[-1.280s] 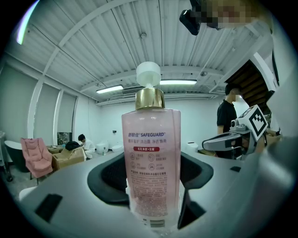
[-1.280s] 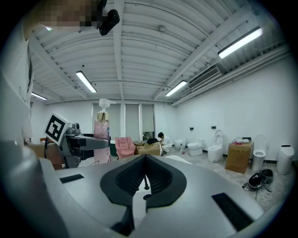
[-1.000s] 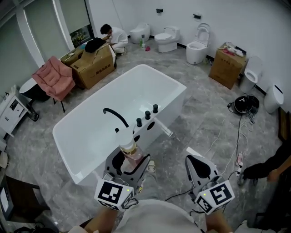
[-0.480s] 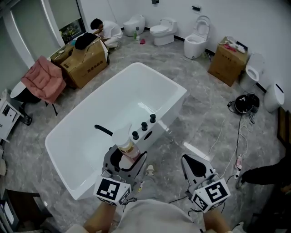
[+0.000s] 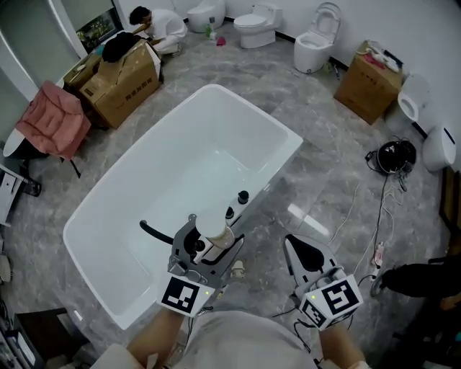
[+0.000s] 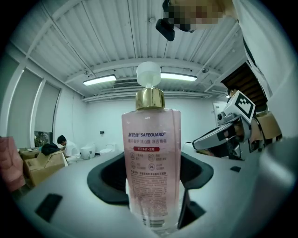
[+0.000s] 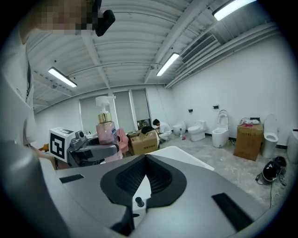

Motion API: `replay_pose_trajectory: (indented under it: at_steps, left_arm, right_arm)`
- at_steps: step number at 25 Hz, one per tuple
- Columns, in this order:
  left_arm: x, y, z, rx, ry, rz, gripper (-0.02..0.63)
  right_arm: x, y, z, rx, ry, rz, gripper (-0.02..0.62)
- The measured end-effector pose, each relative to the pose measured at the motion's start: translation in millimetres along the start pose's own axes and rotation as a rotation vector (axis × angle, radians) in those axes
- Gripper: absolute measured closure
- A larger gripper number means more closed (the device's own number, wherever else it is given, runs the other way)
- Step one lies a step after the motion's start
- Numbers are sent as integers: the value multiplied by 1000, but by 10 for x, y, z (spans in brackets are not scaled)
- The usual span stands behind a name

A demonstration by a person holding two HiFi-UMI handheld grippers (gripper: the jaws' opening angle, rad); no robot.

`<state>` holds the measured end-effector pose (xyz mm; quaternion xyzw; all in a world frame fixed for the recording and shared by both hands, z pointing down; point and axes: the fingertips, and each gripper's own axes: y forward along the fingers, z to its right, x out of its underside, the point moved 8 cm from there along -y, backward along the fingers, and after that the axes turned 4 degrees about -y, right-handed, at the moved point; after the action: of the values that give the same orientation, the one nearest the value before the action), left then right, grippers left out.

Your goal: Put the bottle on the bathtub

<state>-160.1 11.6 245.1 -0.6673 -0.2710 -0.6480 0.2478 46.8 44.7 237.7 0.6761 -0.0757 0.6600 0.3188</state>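
Note:
The pink, clear bottle (image 6: 151, 158) has a gold collar and a white pump cap. It stands upright with my left gripper (image 6: 151, 179) shut on its lower body. In the head view the bottle (image 5: 214, 229) and left gripper (image 5: 207, 243) hang over the near rim of the white bathtub (image 5: 187, 166). They sit between the black spout (image 5: 155, 232) and the black knobs (image 5: 243, 196). My right gripper (image 5: 290, 245) is shut and holds nothing, out over the floor to the right of the tub. In the right gripper view, the right gripper (image 7: 144, 160) sees the bottle (image 7: 105, 130) off to its left.
Cardboard boxes (image 5: 119, 79) (image 5: 371, 90) flank the tub, with a pink cloth on a chair (image 5: 50, 115) at left. Toilets (image 5: 256, 16) (image 5: 313, 47) line the far wall, where a person (image 5: 155, 21) crouches. Cables (image 5: 382, 216) lie on the floor at right.
The view has closed in on the tub. My left gripper has carried the bottle forward to the near rim, closer to the knobs. The right gripper has stayed shut beside it.

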Motion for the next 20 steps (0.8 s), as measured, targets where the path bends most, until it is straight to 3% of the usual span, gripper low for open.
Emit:
replay_pose_trajectory:
  at_steps: [11, 20]
  left_arm:
    - [262, 1081, -736, 81, -33, 46, 288]
    - [708, 1919, -970, 80, -86, 65, 288]
  right_arm:
    - [-46, 990, 693, 78, 28, -28, 568]
    - [359, 1279, 1362, 139, 78, -62, 568]
